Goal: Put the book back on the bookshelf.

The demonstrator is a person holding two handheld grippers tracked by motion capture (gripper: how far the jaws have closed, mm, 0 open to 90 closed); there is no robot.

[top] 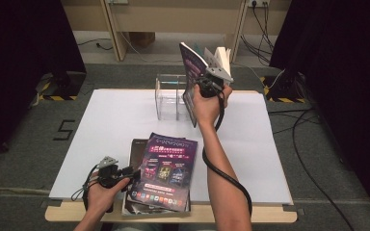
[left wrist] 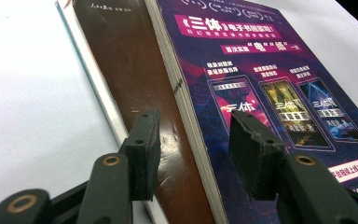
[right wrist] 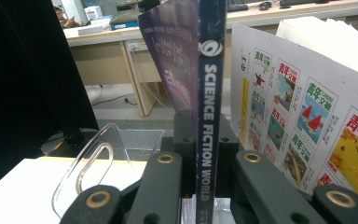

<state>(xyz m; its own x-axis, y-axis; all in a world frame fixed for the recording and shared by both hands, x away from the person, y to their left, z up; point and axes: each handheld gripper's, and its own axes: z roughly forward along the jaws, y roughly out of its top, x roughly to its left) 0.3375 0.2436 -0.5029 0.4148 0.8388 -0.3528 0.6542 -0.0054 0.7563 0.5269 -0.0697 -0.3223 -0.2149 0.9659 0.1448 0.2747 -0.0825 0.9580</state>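
Note:
My right gripper (top: 207, 77) is raised above the back middle of the table. In the right gripper view it (right wrist: 205, 126) is shut on the dark spine of a magazine (right wrist: 210, 93) lettered "SCIENCE FICTION WORLD". The magazine (top: 195, 72) stands upright, with its purple front cover and white back cover splayed apart. Just below it stands a clear acrylic rack (top: 169, 98). At the front left my left gripper (top: 130, 175) is open at the edge of a stack. Its jaws (left wrist: 193, 126) straddle the edge of the top purple magazine (left wrist: 261, 79), which lies on a brown book (left wrist: 130, 70).
The white table top (top: 101, 120) has a wooden front edge (top: 250, 215). Black curtains (top: 24, 48) hang on both sides. Cables (top: 313, 144) trail over the floor at the right. A wooden frame (top: 113, 29) stands behind the table.

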